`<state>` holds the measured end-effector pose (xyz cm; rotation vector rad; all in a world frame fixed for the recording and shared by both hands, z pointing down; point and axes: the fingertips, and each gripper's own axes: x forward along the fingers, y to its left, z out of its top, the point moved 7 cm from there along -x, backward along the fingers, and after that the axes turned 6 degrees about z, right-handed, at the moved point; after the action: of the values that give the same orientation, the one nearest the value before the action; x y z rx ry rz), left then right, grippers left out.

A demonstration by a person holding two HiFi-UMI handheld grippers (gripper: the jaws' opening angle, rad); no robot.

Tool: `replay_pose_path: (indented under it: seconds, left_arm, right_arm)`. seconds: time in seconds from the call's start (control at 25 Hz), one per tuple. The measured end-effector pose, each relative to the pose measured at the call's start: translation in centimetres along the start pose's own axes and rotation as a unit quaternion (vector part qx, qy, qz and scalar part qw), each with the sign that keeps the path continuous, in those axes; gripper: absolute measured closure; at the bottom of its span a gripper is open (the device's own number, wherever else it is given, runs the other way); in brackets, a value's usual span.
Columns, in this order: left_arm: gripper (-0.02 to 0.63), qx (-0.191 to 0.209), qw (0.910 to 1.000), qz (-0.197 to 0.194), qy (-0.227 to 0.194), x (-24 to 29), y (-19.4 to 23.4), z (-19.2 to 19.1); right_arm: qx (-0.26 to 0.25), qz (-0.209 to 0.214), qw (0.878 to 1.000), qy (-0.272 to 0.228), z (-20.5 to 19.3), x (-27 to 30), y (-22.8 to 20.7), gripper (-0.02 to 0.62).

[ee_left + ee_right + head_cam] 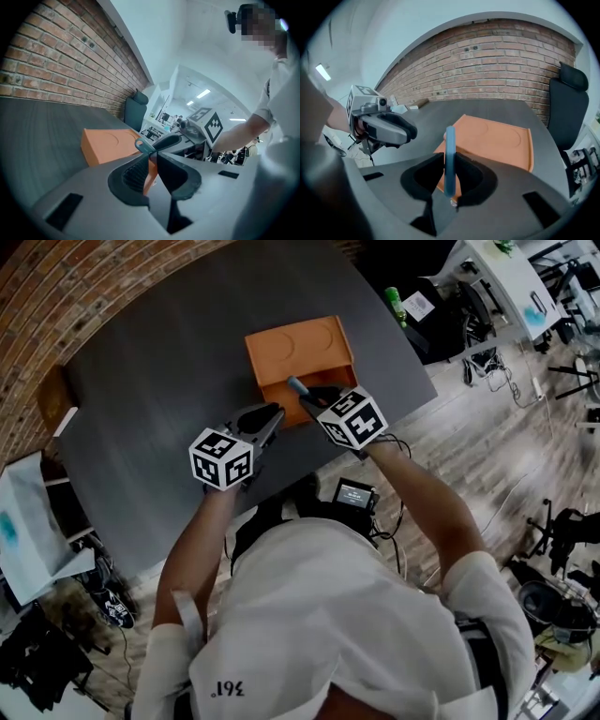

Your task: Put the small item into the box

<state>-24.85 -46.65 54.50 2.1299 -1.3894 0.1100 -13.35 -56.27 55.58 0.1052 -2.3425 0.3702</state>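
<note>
An orange box point(298, 351) with two round impressions in its top lies on the dark grey table point(159, 381). My right gripper point(305, 395) is shut on a slim blue item point(296, 384), held upright between its pads point(449, 161) just above the box's near edge point(497, 138). In the left gripper view the blue item point(144, 145) sticks out of the right gripper point(165, 142). My left gripper point(275, 413) hangs beside it on the left, shut with nothing in it point(154, 158), pointing at the box point(108, 144). It also shows in the right gripper view point(407, 131).
A brick wall point(497, 65) runs along the table's far side. A wooden object point(56, 399) sits at the table's left edge. A black office chair point(571, 96) stands past the table's end. A green bottle point(396, 304) and desks lie beyond.
</note>
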Motion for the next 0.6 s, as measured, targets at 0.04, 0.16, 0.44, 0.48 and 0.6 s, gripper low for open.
replay_pose_path:
  seconds: [0.04, 0.16, 0.44, 0.48, 0.6]
  left_arm:
    - [0.541, -0.002, 1.0, 0.002, 0.005, 0.1, 0.2, -0.3]
    - [0.542, -0.01, 0.9998, 0.008, 0.015, 0.5, 0.6, -1.0]
    - [0.541, -0.025, 0.9988, 0.017, 0.038, 0.9, 1.4, -2.4]
    - [0.541, -0.026, 0.9987, 0.017, 0.041, 0.9, 1.5, -2.5]
    - [0.541, -0.029, 0.9984, 0.021, 0.044, 0.8, 1.6, -2.9]
  right_arm:
    - [-0.006, 0.0, 1.0, 0.013, -0.2, 0.5, -0.3, 0.506]
    - [-0.021, 0.0, 0.998, 0.056, -1.2, 2.0, -1.2, 0.506]
    - [-0.037, 0.019, 0.988, 0.149, -2.7, 5.2, -2.7, 0.506]
    - [-0.043, 0.017, 0.986, 0.159, -2.7, 5.5, -2.8, 0.506]
    - [-0.059, 0.021, 0.981, 0.183, -2.6, 6.5, -3.2, 0.506]
